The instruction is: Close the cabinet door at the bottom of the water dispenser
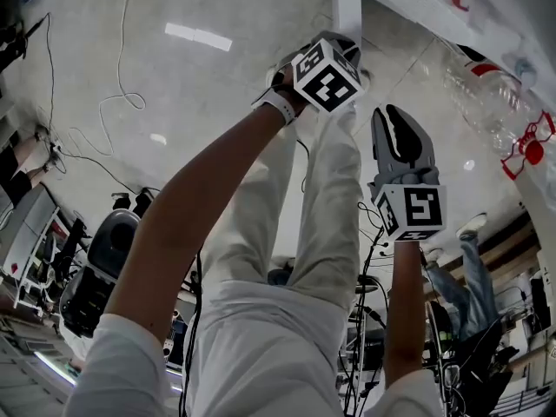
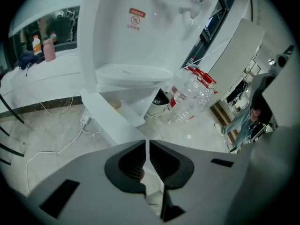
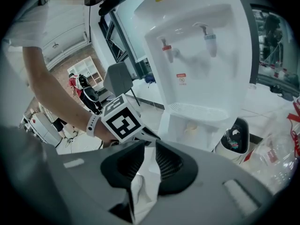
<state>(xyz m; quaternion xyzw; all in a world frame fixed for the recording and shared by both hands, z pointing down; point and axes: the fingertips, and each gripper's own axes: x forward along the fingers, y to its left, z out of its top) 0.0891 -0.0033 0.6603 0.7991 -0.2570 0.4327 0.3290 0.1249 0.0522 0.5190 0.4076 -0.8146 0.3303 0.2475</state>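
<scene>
Cabinet door (image 2: 112, 118) is open. It stands swung out from the foot of the water dispenser (image 2: 136, 32), hinged at the cabinet below the drip tray (image 2: 133, 73). From my left gripper view its top edge runs as one long white band from the dispenser's base straight toward me. In the head view the same edge shows as a narrow strip pointing away from the dispenser's front, so the panel stands edge-on to me.

My left claw (image 2: 147, 142) sits at the free end of that band, the end farthest from the dispenser. Its jaws are pressed together with only a hairline slit between the pads, and nothing is pinched in them. I cannot tell whether they touch the door.

My right claw (image 3: 149, 143) hangs in front of the dispenser, farther from it than the left one, looking at the open cabinet. Its jaws stand slightly apart, and I see only pale trouser cloth beyond the gap, with nothing gripped.

Beside the dispenser, on the side away from the door, a clear plastic bottle (image 2: 190, 95) leans on the floor. A white cable (image 2: 47, 144) trails across the floor on the door's side.
</scene>
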